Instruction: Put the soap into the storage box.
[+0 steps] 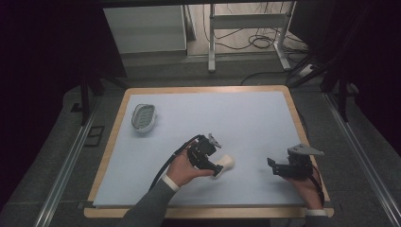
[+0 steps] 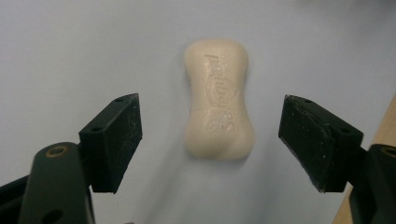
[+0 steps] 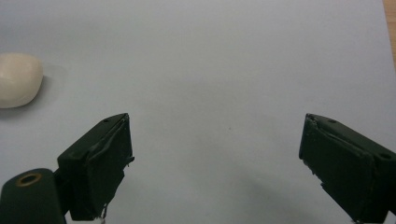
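A cream bar of soap [image 2: 219,100] with embossed lettering lies flat on the pale blue mat. In the high view the soap [image 1: 227,162] sits near the mat's middle front. My left gripper [image 2: 210,135] is right over it, open, one jaw on each side of the bar's near end with a gap on both sides. From above, the left gripper [image 1: 216,168] points right with its tips at the soap. My right gripper [image 3: 215,140] is open and holds nothing; the soap [image 3: 17,79] shows far to its left. In the high view the right gripper [image 1: 273,165] rests at the front right.
A white oval soap dish with a grey ribbed insert [image 1: 143,117] stands at the mat's back left. The mat [image 1: 246,113] covers a wooden-edged table [image 1: 293,101]. Past the table's far edge are a white frame's legs and cables on the floor.
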Action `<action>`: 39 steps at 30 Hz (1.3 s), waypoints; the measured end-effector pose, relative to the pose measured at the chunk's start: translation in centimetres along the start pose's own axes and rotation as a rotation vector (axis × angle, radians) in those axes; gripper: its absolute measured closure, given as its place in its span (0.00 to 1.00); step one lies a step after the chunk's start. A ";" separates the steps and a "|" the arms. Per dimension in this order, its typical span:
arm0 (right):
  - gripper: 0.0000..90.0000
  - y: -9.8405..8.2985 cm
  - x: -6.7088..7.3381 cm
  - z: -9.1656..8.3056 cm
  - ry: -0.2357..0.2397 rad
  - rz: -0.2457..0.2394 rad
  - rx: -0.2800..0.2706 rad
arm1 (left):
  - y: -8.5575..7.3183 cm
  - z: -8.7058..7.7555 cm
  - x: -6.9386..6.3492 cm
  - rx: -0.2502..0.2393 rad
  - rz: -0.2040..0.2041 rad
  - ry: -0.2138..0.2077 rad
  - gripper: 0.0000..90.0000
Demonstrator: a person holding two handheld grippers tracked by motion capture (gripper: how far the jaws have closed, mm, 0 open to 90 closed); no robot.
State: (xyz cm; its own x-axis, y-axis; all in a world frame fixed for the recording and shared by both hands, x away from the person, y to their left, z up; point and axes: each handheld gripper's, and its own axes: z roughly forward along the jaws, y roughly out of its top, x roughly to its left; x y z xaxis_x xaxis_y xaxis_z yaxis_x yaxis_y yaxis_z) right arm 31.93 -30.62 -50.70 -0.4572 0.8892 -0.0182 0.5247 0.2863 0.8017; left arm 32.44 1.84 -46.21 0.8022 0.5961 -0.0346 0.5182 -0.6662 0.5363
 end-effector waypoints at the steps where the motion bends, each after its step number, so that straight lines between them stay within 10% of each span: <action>1: 0.10 0.0 0.0 0.0 -0.001 -0.001 0.000 | 0.2 0.2 -0.1 0.009 0.003 -0.003 0.25; 25: 0.10 -0.1 -0.3 -0.2 -0.008 0.007 -0.006 | 1.8 5.6 -0.4 0.141 0.010 -0.014 0.37; 39: 0.10 -0.1 -0.5 -0.2 -0.014 0.010 -0.005 | 1.2 5.9 -0.4 0.133 0.007 -0.015 0.54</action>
State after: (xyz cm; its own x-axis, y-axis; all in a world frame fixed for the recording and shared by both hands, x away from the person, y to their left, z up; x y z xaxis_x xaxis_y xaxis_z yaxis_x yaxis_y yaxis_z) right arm 31.95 -31.11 -50.64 -0.4417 0.8970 -0.0184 0.5255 0.2753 0.8050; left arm 34.47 -1.83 -50.50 0.8099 0.5849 -0.0448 0.5464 -0.7243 0.4205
